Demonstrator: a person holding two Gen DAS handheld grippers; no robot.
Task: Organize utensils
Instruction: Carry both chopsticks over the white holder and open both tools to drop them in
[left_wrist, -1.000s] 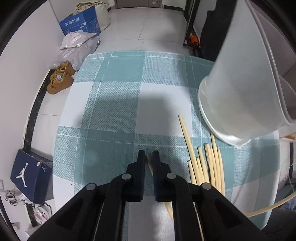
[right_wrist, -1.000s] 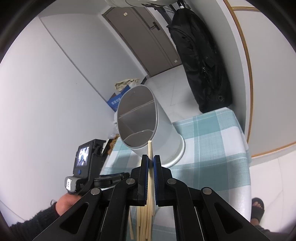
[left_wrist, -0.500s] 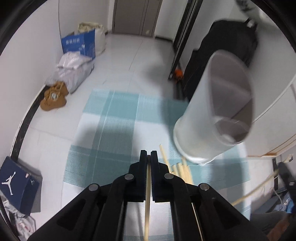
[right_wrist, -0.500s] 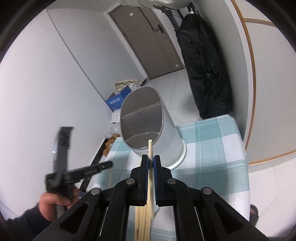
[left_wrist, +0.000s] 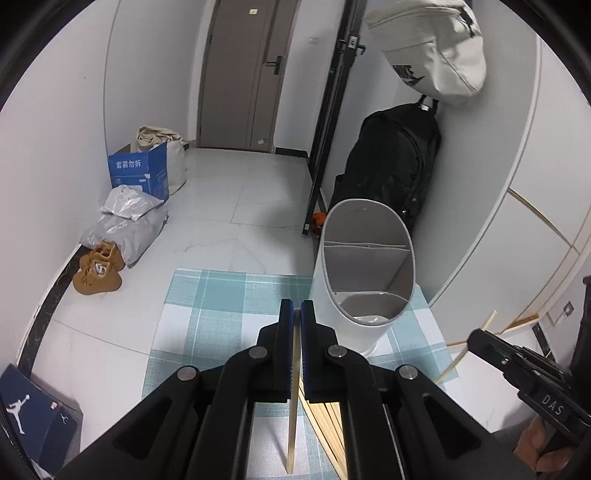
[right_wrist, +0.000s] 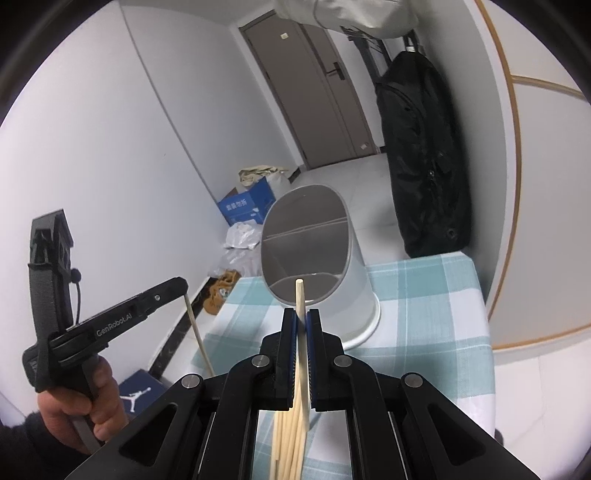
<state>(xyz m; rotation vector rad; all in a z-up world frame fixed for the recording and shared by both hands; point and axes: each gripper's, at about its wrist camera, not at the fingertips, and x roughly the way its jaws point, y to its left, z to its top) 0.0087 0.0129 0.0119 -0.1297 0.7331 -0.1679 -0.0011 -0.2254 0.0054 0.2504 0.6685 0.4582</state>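
Covering the table, a teal checked cloth (left_wrist: 221, 295) carries the white holder (left_wrist: 364, 277) and loose chopsticks (right_wrist: 288, 435), with pale floor tiles (left_wrist: 240, 206) beyond. Each gripper pinches one chopstick: left gripper (left_wrist: 296, 317), right gripper (right_wrist: 301, 325).

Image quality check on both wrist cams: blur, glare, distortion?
Left wrist: sharp, heavy fisheye, walls and door bow, black corner vignette; even light, no glare. Right wrist: same distortion; holder and the chopstick in the right gripper crisp; left gripper sharp, no motion smear.
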